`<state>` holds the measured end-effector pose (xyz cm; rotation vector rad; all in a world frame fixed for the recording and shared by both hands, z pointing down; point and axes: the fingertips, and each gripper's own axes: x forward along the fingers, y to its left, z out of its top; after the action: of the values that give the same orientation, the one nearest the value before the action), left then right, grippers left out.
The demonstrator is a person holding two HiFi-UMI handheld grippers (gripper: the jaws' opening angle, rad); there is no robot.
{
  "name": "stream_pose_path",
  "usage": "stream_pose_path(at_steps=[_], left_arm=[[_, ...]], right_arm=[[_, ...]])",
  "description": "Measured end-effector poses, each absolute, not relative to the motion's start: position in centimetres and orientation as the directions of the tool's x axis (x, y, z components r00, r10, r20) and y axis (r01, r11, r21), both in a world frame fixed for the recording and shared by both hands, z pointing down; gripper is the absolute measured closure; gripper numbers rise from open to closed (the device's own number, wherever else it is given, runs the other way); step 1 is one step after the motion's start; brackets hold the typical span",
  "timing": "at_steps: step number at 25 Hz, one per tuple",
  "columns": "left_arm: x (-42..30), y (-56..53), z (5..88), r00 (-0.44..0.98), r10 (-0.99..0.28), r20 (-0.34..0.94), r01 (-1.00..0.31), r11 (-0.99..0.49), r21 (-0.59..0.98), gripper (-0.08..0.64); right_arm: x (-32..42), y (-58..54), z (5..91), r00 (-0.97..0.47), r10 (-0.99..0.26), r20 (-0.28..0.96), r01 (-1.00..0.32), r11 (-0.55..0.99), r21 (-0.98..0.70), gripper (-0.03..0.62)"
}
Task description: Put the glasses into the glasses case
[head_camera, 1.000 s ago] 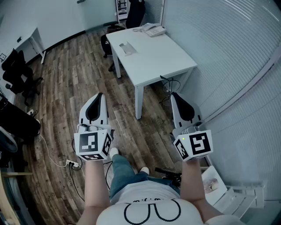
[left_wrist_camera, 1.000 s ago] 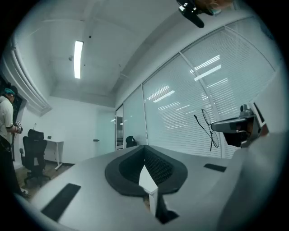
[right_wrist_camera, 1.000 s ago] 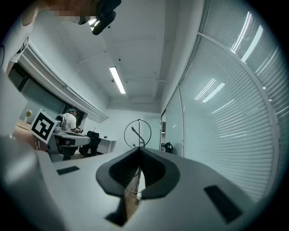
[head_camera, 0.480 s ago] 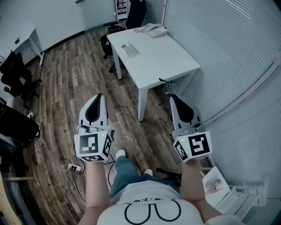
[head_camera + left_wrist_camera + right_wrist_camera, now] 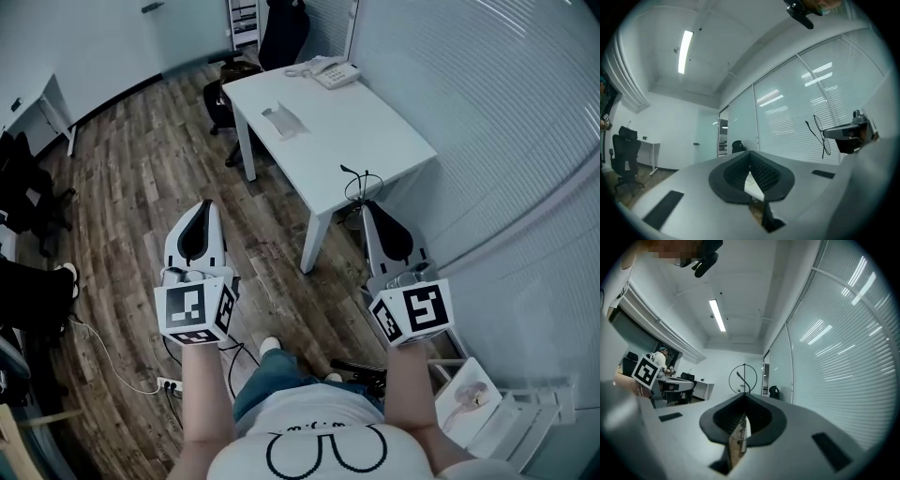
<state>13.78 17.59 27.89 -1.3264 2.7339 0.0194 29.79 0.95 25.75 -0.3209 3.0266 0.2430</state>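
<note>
Thin wire-framed glasses stick up from the tips of my right gripper, which is shut on them. In the right gripper view one round lens stands just past the closed jaws. The left gripper view shows the glasses off to the right. My left gripper is shut with nothing in it, held level beside the right one over the floor. A small grey case-like object lies on the white table ahead, well beyond both grippers.
A white desk phone sits at the table's far corner. Black office chairs stand behind the table and at the left wall. Cables and a power strip lie on the wood floor. A glass wall with blinds runs along the right.
The person has stepped forward and turned a little, so the table sits nearer and more to the right. Both grippers keep the same pose; the glasses stay held.
</note>
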Motion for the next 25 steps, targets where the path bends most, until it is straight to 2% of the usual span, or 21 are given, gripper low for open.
stream_pose_path(at_steps=[8, 17, 25], left_arm=[[2.8, 18.3, 27.1, -0.578, -0.809, -0.110, -0.812, 0.584, -0.024, 0.545], [-2.7, 17.1, 28.8, -0.548, -0.831, -0.097, -0.835, 0.551, 0.003, 0.545], [-9.5, 13.5, 30.1, -0.557, -0.827, -0.079, -0.829, 0.559, 0.006, 0.543]], right_arm=[[20.0, 2.7, 24.9, -0.963, -0.244, -0.110, -0.261, 0.949, 0.177, 0.574], [14.5, 1.3, 25.3, -0.955, -0.288, -0.078, -0.298, 0.932, 0.206, 0.574], [7.1, -3.1, 27.0, -0.960, -0.273, -0.065, -0.281, 0.938, 0.205, 0.574]])
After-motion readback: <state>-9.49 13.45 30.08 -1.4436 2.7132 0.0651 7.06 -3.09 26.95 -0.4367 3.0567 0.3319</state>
